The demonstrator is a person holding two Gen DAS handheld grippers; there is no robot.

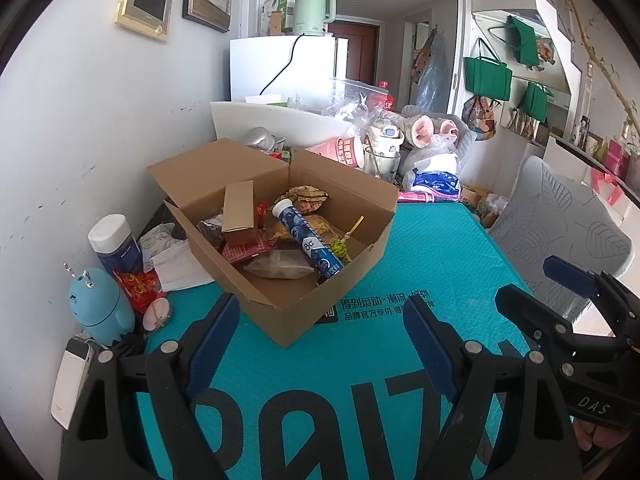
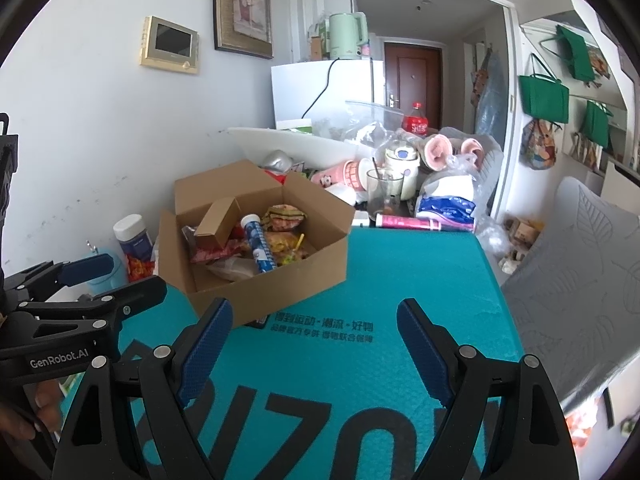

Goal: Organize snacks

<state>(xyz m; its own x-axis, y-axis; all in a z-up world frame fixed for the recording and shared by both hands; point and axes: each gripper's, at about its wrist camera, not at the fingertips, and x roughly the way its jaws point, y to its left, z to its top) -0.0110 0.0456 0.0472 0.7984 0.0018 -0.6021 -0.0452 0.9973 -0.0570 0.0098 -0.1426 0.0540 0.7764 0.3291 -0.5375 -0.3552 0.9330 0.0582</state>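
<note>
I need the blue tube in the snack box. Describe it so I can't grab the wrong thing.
Find the open cardboard box on the teal mat. Inside, the blue tube lies diagonally atop the wrappers, beside the small brown carton. It is the only round blue item, with a white cap.

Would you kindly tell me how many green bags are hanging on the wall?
3: one high up, one lower left, one lower right. Others may hang beyond the frame's edge.
</note>
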